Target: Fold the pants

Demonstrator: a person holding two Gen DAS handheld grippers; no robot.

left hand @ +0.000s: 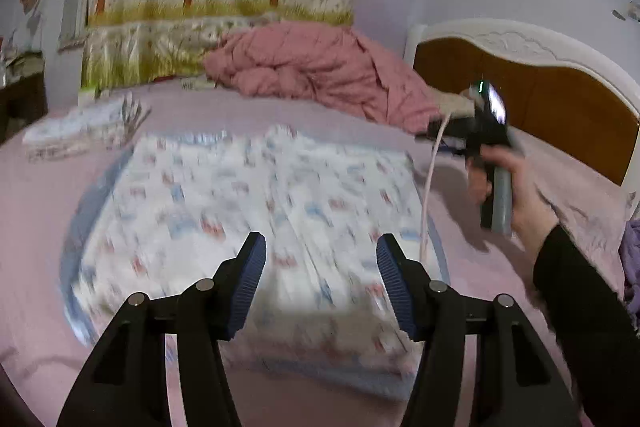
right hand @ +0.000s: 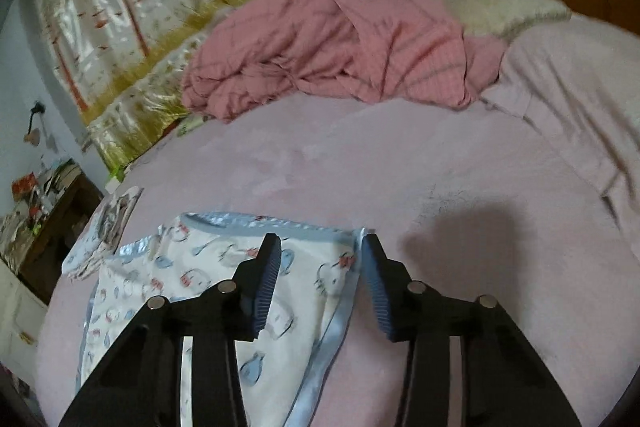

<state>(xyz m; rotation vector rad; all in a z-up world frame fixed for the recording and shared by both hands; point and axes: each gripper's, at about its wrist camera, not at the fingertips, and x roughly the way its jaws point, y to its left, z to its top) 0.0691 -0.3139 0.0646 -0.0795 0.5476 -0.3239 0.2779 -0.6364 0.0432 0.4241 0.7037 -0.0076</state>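
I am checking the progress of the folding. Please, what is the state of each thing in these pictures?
pants: lying flat on the bed, partly folded, not held
left gripper: open, empty, over the pants
right gripper: open, empty, at the pants' corner
quilt: crumpled in a heap
sheet: spread on the bed

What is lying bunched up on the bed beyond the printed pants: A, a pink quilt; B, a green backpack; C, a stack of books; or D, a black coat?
A: a crumpled pink quilt sits heaped on the bed past the white printed pants, near the headboard.
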